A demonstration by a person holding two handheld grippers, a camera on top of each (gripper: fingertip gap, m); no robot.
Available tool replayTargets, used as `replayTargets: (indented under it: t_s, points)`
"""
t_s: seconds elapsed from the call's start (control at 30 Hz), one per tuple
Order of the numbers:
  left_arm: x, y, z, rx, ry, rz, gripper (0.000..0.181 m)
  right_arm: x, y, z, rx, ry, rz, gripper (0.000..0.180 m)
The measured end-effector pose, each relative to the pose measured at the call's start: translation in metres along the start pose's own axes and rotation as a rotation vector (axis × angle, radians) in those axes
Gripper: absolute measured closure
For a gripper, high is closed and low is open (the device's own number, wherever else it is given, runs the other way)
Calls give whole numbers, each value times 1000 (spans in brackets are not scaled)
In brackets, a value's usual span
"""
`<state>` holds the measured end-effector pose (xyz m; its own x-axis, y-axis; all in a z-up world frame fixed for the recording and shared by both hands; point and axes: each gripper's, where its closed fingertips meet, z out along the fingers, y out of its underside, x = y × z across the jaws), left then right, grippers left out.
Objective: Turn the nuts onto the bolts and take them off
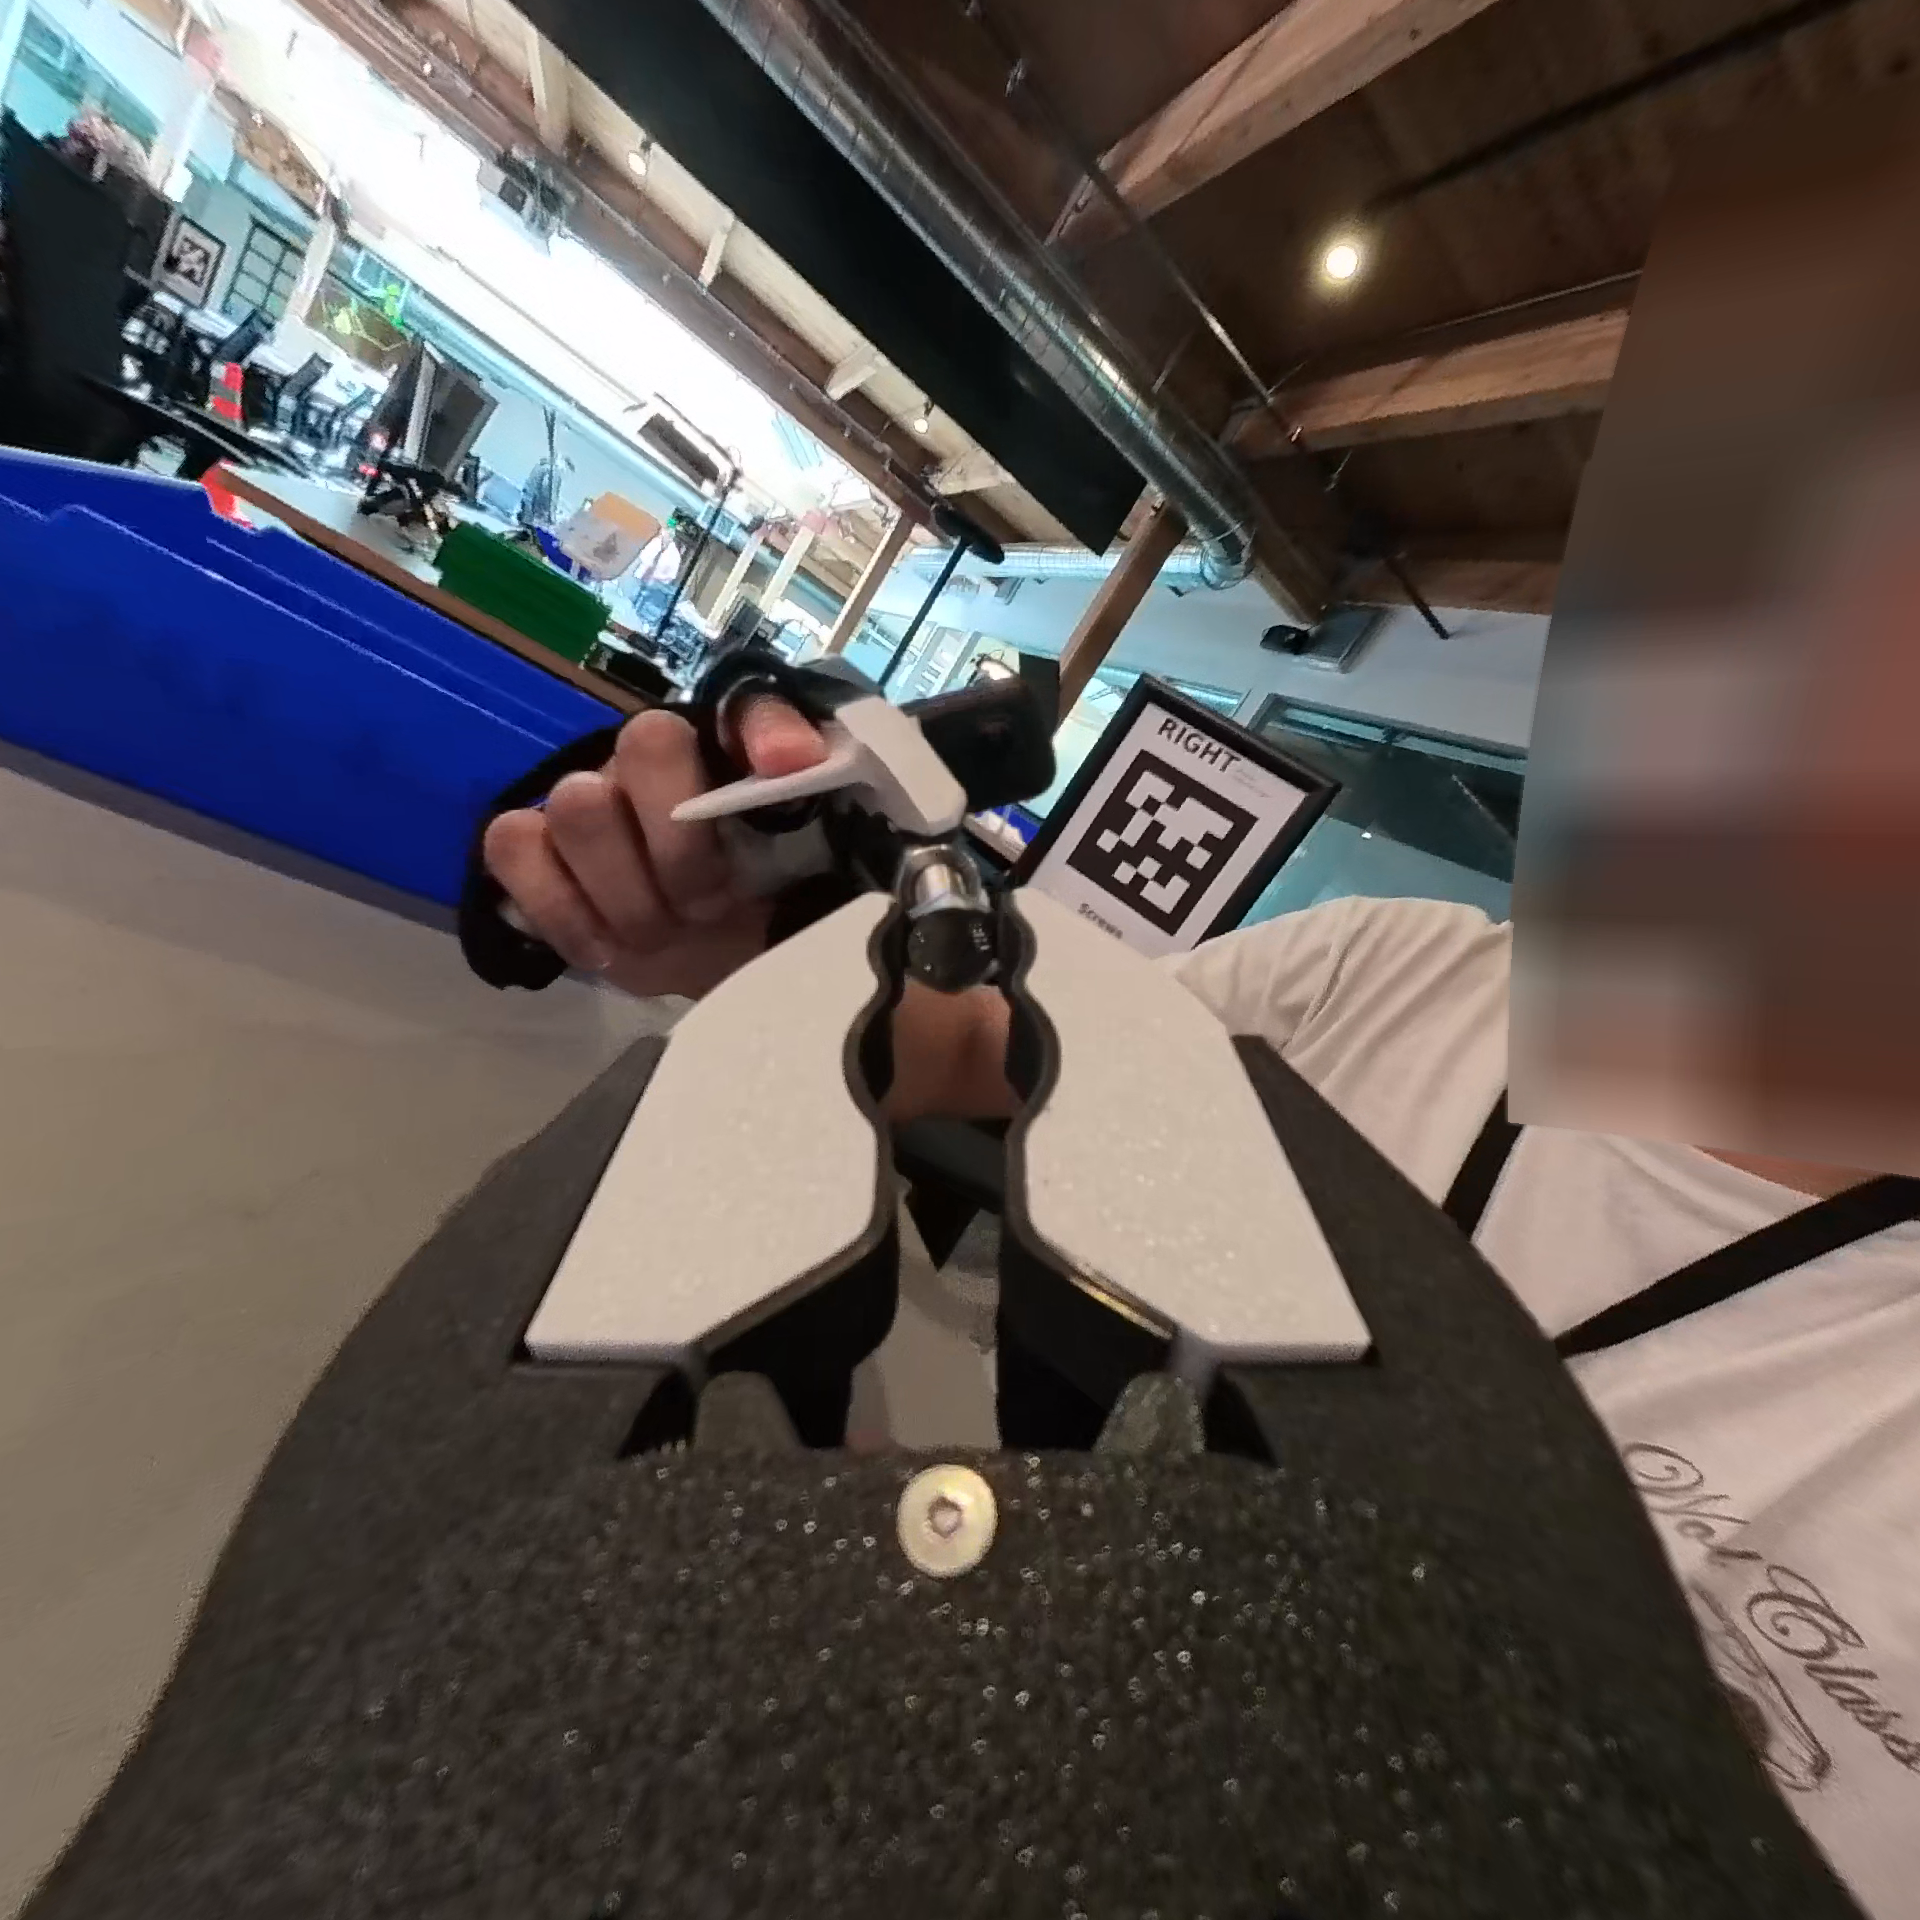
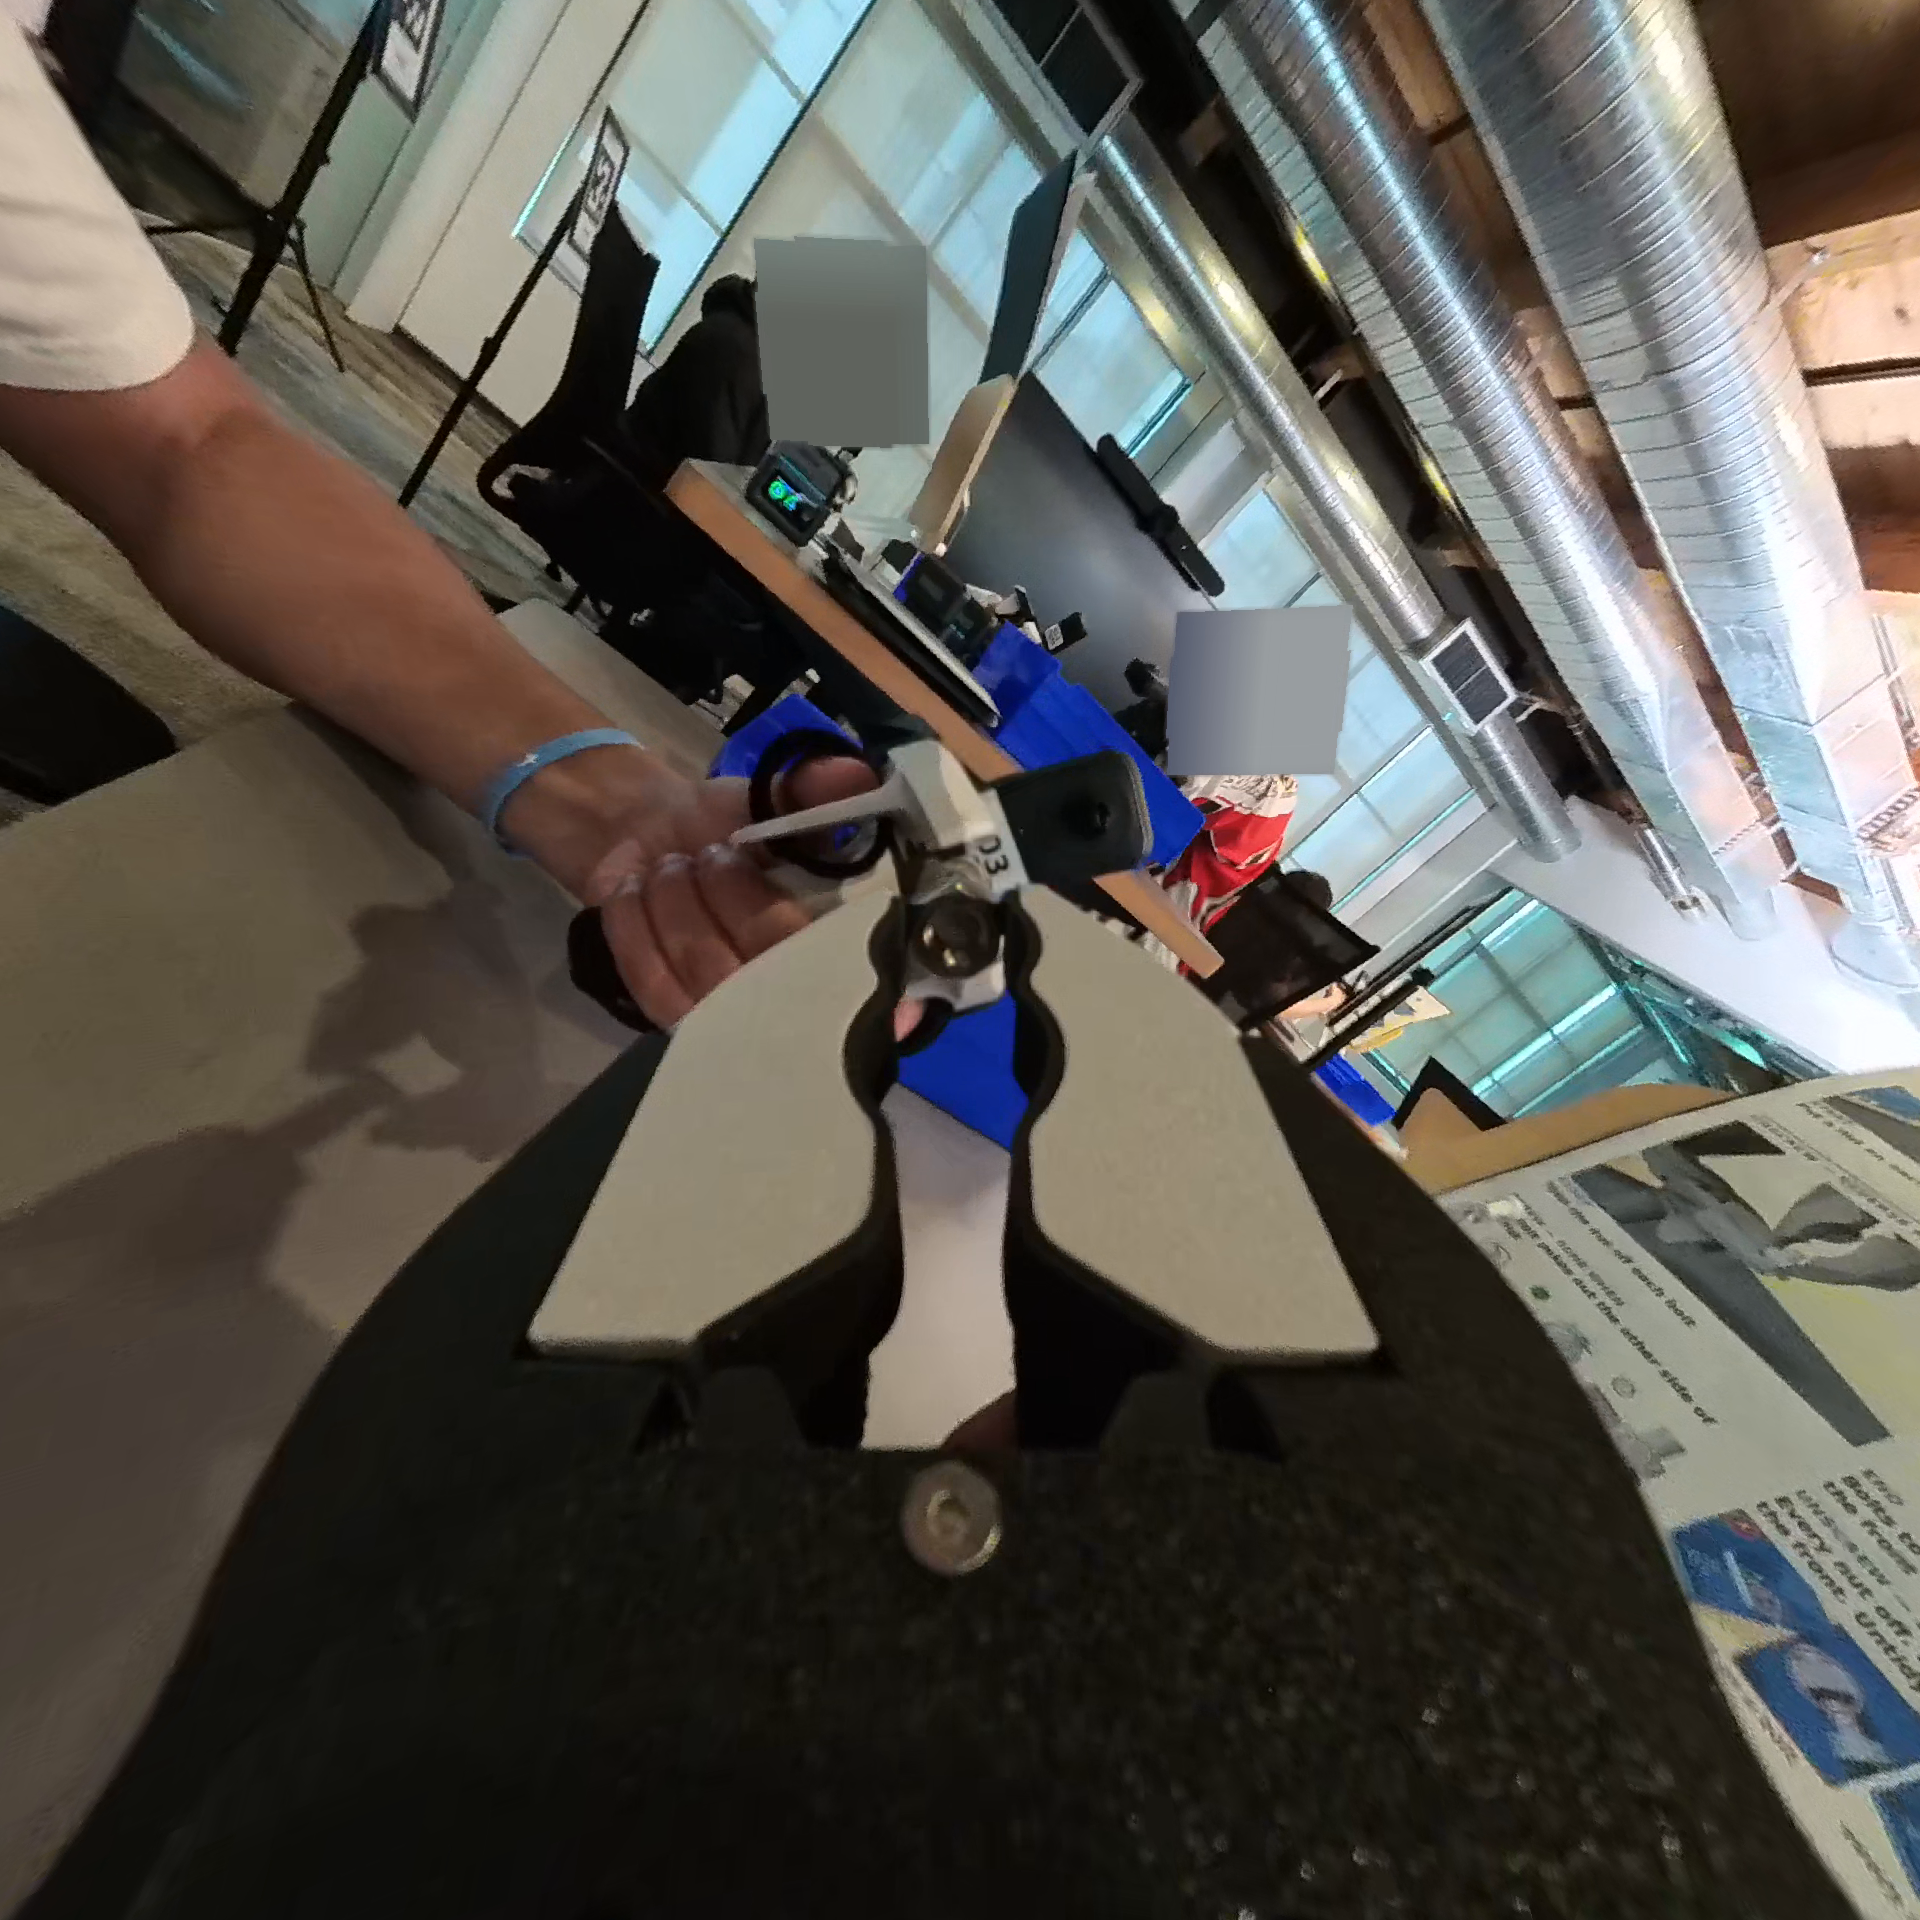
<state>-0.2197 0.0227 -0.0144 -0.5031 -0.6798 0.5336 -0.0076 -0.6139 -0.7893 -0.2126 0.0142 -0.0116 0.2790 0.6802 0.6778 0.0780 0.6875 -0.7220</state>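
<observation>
My two grippers face each other tip to tip in the air above the table. My left gripper [image 1: 948, 920] is shut on the round dark head of a steel bolt [image 1: 948, 951]. A shiny nut [image 1: 928, 881] sits on the bolt just beyond it, and my right gripper [image 1: 920, 842], held by a hand, meets it there. In the right wrist view my right gripper [image 2: 951, 925] is shut on the nut [image 2: 948, 948], and the left gripper [image 2: 951, 878] closes in from the far side. How far the nut sits along the thread is hidden.
A blue bin [image 1: 260, 675] stands on the grey table [image 1: 208, 1195] at the left. A framed black-and-white marker sign [image 1: 1164, 831] stands behind the grippers. A printed instruction sheet [image 2: 1714, 1403] lies at the right. A person in a white shirt [image 1: 1714, 1507] is close by. Left and right tips are no more than a few centimetres apart.
</observation>
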Motion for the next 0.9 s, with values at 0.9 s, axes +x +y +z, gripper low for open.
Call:
replayTargets:
  t_s: [0.9]
  points:
    - [-4, 3, 4, -129, -372, 734, 164, 2, 20, -6, 162, -154, 1322, 163]
